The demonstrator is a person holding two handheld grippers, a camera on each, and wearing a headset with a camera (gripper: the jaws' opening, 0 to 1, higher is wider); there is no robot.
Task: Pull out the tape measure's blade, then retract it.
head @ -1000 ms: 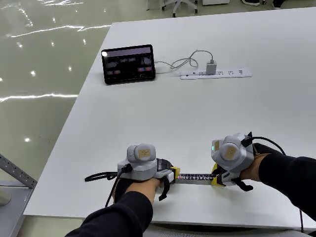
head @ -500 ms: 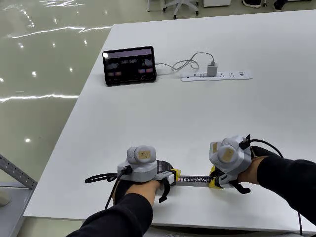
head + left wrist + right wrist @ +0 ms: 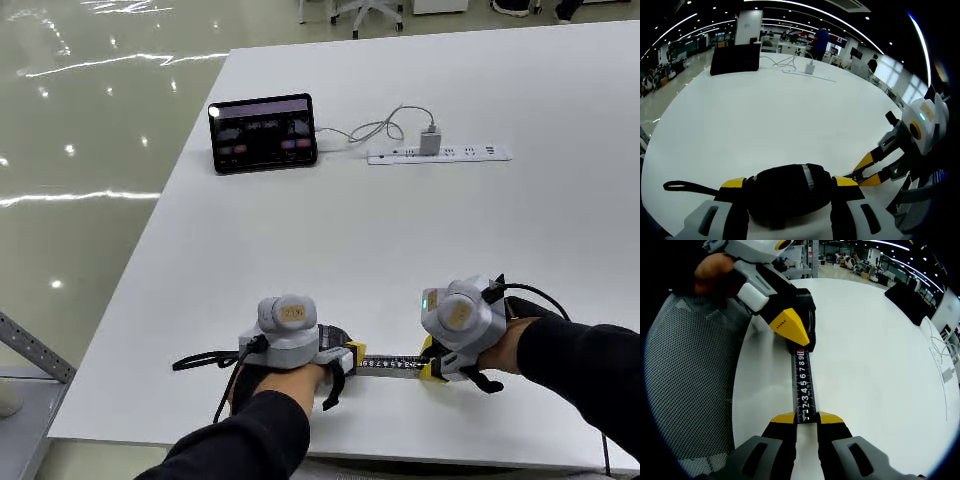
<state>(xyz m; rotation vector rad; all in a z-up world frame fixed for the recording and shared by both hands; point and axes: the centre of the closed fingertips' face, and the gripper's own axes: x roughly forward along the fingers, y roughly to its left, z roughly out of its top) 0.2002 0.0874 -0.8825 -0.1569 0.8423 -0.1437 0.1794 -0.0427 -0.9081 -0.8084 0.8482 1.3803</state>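
You hold the tape measure (image 3: 333, 343) at the table's (image 3: 400, 230) 6 o'clock edge.
Your left gripper (image 3: 790, 181) clamps its case; your right gripper (image 3: 806, 417), at its 3 o'clock, pinches the blade (image 3: 803, 382) by the tip.

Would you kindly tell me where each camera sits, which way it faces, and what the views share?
Head view: on the headset, looking down at the table; both sleeves, left gripper and right gripper show.
Left gripper view: on the left gripper, facing the tablet; its jaws clamp the tape measure.
Right gripper view: on the right gripper, facing the left gripper along the blade its jaws pinch.
Shared: all three show the tape measure.
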